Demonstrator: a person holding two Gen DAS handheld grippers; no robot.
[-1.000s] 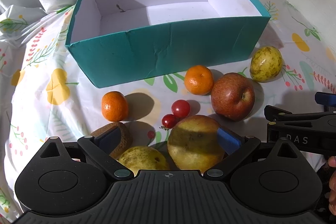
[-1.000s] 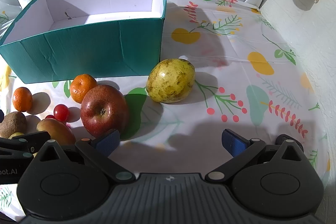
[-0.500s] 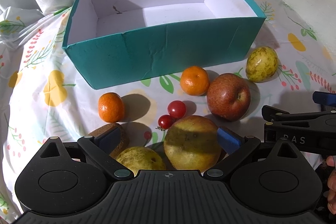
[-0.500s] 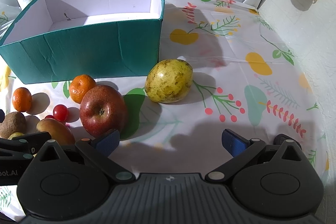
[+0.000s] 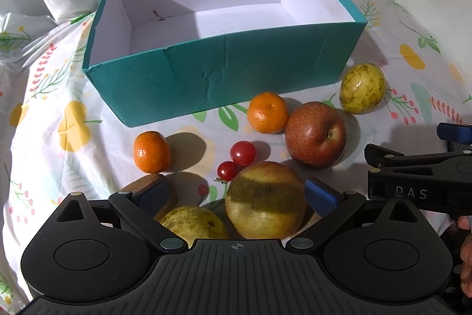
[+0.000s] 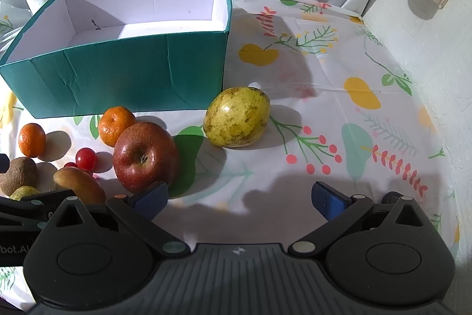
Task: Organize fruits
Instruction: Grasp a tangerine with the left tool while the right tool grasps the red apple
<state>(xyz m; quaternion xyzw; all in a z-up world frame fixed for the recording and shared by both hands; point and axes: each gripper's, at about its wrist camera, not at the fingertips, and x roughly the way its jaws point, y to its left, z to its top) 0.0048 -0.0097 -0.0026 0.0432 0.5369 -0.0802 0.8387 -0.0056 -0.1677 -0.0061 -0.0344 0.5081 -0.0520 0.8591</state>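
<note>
Brown fruit (image 5: 147, 185) beside teal box (image 5: 224, 73) mostly hidden behind left claw (image 5: 236, 194) finger. Small yellow-green fruit (image 5: 193, 222) lower part hidden by claw body. Right claw (image 5: 424, 176) cut off by frame edge. Second cherry tomato (image 6: 70, 165) half hidden behind yellow-brown fruit (image 6: 79, 185).

Two tangerines (image 5: 267, 112) (image 5: 152, 151), two cherry tomatoes (image 5: 242, 153) (image 5: 226, 170), one red apple (image 5: 315, 135), one box (image 5: 224, 76).

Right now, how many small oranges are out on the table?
2. One orange sits just in front of the teal box, beside the red apple. The other orange lies farther left, beyond the brown fruit. None appear hidden.
</note>
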